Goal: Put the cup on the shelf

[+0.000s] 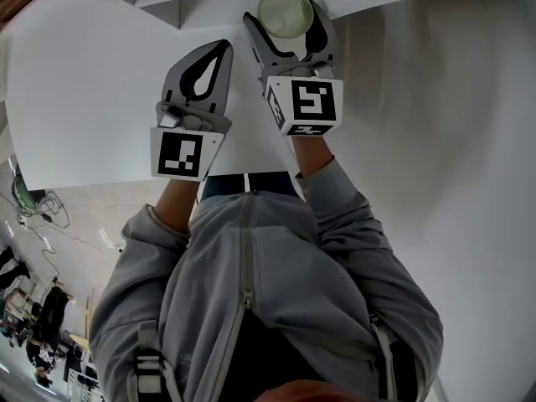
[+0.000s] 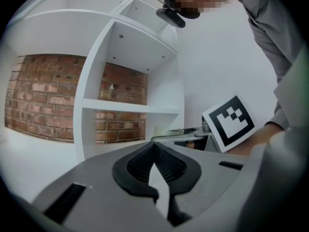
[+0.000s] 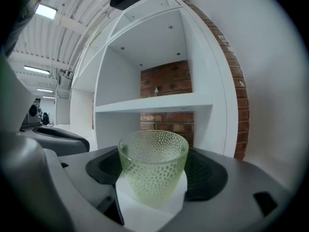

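Where white table (image 1: 100, 99) meets shelf (image 3: 154, 103), brick (image 3: 166, 79) apparently behind.

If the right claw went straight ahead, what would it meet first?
Carrying the cup, the right claw would probably reach the white shelf first, around its lower opening; depth is unclear.

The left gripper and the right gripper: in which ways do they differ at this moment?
The right gripper is shut on a green glass cup; the left gripper is shut on nothing. In the head view the right gripper reaches further forward than the left gripper. Both are grey and face the white shelf.
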`<control>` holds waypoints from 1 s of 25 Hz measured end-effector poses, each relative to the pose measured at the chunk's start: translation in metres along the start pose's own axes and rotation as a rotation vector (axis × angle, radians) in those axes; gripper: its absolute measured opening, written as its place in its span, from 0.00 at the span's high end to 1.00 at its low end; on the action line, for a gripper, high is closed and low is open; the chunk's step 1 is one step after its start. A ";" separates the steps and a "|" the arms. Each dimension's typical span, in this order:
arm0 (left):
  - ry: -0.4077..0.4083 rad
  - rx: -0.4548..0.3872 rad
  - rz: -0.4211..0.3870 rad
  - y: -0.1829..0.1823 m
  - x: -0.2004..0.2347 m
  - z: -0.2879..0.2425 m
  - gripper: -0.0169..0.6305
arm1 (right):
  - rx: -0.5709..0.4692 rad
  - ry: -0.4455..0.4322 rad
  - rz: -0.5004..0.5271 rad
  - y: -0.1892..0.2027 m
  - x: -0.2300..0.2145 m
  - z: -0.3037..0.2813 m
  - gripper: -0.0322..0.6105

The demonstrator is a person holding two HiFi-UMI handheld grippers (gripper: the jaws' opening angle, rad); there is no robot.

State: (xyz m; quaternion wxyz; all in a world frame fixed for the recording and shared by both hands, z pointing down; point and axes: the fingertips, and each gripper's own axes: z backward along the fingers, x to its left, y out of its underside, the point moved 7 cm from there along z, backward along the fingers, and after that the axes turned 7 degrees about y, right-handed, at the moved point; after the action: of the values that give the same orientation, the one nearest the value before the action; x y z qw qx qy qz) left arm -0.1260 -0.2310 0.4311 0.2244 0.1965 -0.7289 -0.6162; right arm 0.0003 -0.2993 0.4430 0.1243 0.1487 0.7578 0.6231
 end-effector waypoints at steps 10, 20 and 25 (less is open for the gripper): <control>-0.018 0.012 0.027 0.010 0.030 -0.020 0.96 | 0.030 0.069 -0.014 0.010 -0.002 -0.042 0.32; -0.017 0.032 0.047 0.029 0.039 -0.028 0.96 | 0.054 0.131 -0.017 0.031 0.001 -0.060 0.32; -0.022 0.042 0.053 0.029 0.049 -0.037 0.96 | 0.076 0.146 -0.002 0.034 0.001 -0.075 0.32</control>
State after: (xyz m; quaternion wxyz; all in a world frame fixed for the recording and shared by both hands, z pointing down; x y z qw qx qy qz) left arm -0.1449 -0.2839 0.4694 0.2285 0.1753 -0.7490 -0.5967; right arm -0.0257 -0.3608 0.4909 0.0634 0.1065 0.7882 0.6028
